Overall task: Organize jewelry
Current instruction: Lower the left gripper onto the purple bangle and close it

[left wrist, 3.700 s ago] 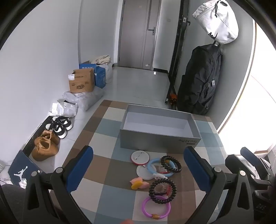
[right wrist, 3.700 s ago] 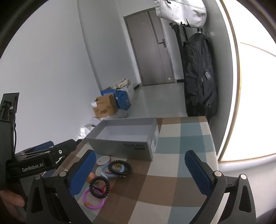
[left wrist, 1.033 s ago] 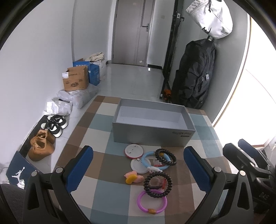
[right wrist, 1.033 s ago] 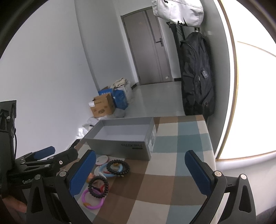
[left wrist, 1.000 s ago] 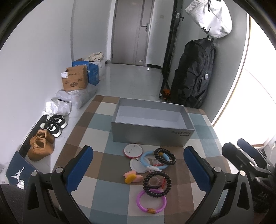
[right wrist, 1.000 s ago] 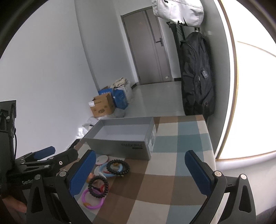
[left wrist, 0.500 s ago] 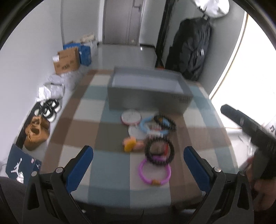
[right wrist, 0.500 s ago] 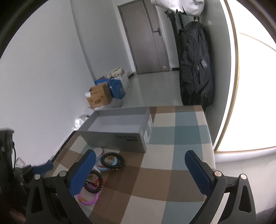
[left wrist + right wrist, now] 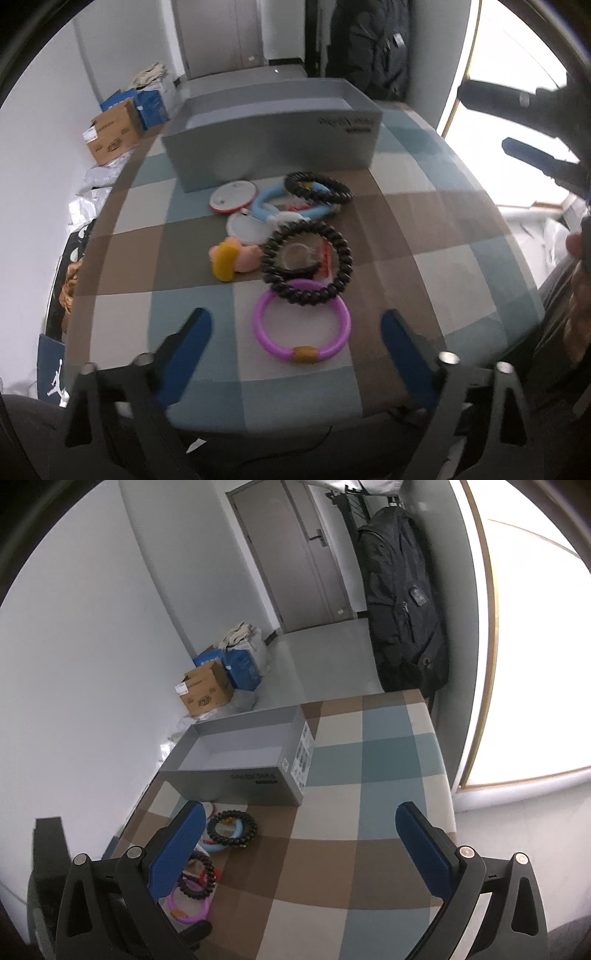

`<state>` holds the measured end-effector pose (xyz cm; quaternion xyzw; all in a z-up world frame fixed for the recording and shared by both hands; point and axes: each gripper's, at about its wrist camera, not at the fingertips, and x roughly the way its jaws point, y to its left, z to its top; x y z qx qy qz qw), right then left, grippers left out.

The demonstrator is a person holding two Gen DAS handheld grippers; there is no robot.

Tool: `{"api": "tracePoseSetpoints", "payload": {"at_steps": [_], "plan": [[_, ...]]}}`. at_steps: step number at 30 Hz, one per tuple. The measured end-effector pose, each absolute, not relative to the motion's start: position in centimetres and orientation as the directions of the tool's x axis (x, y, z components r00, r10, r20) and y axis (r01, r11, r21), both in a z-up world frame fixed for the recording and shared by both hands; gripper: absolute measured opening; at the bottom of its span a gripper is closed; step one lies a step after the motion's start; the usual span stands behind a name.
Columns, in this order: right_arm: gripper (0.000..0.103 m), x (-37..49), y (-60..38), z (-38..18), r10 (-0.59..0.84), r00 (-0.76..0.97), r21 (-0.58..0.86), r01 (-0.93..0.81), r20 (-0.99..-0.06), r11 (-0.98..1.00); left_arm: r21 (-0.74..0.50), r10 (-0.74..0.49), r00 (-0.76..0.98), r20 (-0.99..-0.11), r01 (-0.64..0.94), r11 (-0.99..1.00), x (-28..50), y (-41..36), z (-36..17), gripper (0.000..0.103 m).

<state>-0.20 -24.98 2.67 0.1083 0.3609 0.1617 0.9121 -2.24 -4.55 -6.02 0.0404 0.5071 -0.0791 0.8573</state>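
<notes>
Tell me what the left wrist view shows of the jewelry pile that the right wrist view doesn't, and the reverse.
Left wrist only: the whole pile, including the yellow-and-pink piece and the red-rimmed round disc, with the left gripper open above the purple bangle, its jaws having just been closing on nothing. Right wrist only: the inside of the grey box, with nothing visible in it, and its labelled end. Both: the box, the checked tabletop, the two black beaded bracelets and the blue ring.
</notes>
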Motion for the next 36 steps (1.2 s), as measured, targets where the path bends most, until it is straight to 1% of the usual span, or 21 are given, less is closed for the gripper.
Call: {"api": "tracePoseSetpoints", "payload": {"at_steps": [1, 3, 4, 6, 11, 15, 22, 30, 36], "plan": [[0.103, -0.2, -25.1, 2.7, 0.373, 0.687, 0.317, -0.214, -0.623, 0.924, -0.005, -0.09, 0.467, -0.879, 0.18, 0.984, -2.2, -4.6, -6.1, 0.079], [0.103, -0.2, -25.3, 2.7, 0.374, 0.685, 0.323, -0.21, -0.625, 0.923, -0.01, -0.1, 0.463, -0.881, 0.192, 0.981, -2.3, -4.6, -6.0, 0.066], [0.103, -0.2, -25.4, 2.6, 0.375, 0.684, 0.326, -0.208, -0.626, 0.922, -0.016, -0.107, 0.459, -0.882, 0.198, 0.98, -2.3, -4.5, -6.1, 0.062], [0.103, -0.2, -25.5, 2.6, 0.376, 0.683, 0.33, -0.205, -0.626, 0.921, -0.033, -0.127, 0.454, -0.882, 0.21, 0.977, -2.4, -4.5, -6.2, 0.05], [0.103, -0.2, -25.6, 2.7, 0.38, 0.682, 0.337, -0.203, -0.625, 0.919, -0.082, -0.18, 0.439, -0.881, 0.232, 0.969, -2.5, -4.6, -5.9, 0.048], [0.103, -0.2, -25.7, 2.6, 0.377, 0.681, 0.335, -0.202, -0.628, 0.92, -0.195, -0.288, 0.42, -0.861, 0.252, 0.948, -2.4, -4.3, -5.1, 0.047], [0.103, -0.3, -26.2, 2.1, 0.355, 0.675, 0.33, -0.173, -0.647, 0.928, -0.318, -0.399, 0.387, -0.831, 0.258, 0.912, -2.3, -4.1, -4.1, 0.046], [0.103, 0.0, -26.5, 1.1, 0.337, 0.65, 0.331, -0.138, -0.681, 0.934, -0.447, -0.521, 0.378, -0.765, 0.271, 0.853, -1.8, -3.5, -2.5, 0.046], [0.103, 0.5, -26.3, 0.1, 0.336, 0.61, 0.333, -0.123, -0.717, 0.935, -0.496, -0.556, 0.398, -0.73, 0.252, 0.831, -0.7, -2.6, -1.6, 0.046]]}}
